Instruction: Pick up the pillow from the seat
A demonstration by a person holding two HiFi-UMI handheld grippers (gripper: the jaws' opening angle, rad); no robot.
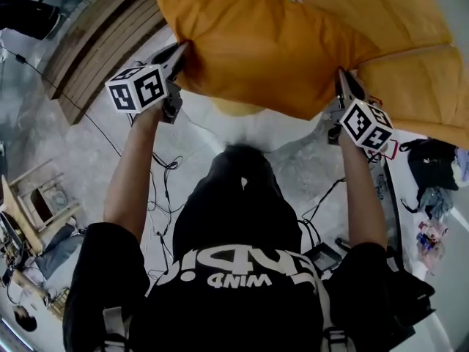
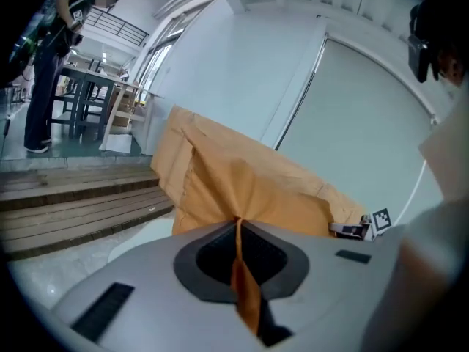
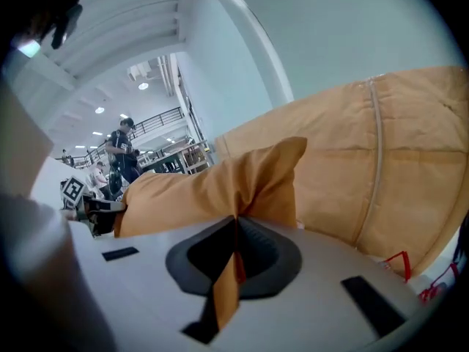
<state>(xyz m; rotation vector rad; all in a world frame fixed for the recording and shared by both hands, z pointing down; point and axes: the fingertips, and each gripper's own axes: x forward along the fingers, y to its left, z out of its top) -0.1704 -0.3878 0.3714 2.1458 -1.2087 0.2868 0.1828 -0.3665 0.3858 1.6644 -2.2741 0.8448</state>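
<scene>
Left tool (image 1: 180, 56), right tool (image 1: 342, 81) each clamped on opposite pillow (image 1: 256, 46) corner, guessing so it hangs level, clear of seat (image 1: 421, 97).

The pillow (image 1: 264, 50) was a plump orange fabric cushion, held up crosswise by two pinched corners. The left gripper (image 1: 178, 59) was clamped on a fold of cloth at its left corner, the right gripper (image 1: 343, 85) on its right corner. Close behind it stood the seat (image 1: 414, 28), orange too, upholstered with piped seams; whether the two touched could not be told.
</scene>
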